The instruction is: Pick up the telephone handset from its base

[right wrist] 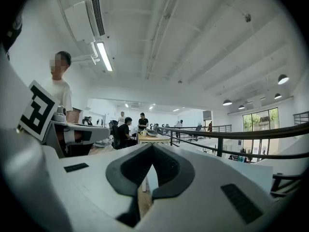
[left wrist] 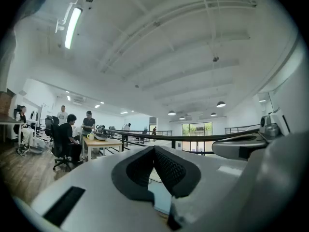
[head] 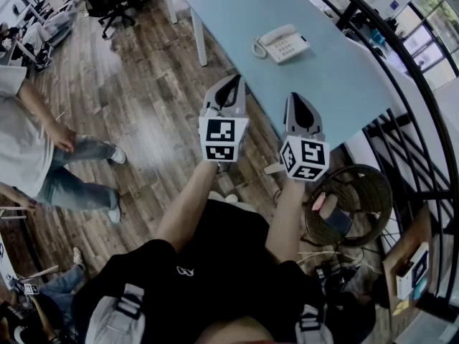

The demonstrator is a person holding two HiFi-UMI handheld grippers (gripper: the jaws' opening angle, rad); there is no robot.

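In the head view a white telephone [head: 281,44] sits on the far part of a light blue table [head: 337,84], with its handset [head: 277,34] lying on the base. Both grippers are held level above the wooden floor, short of the table's near edge and well apart from the phone. My left gripper [head: 231,84] is shut with nothing in it; its tips [left wrist: 154,149] meet. My right gripper [head: 297,100] is likewise shut and empty, and its tips [right wrist: 152,146] touch. The phone does not show in either gripper view.
A person in a white shirt [head: 29,142] stands on the floor at the left. Office chairs [head: 115,2] stand at the back left. A black railing [head: 401,120] curves along the right, with a wicker basket [head: 358,199] by it. Both gripper views look out over a distant desk with people [left wrist: 99,141].
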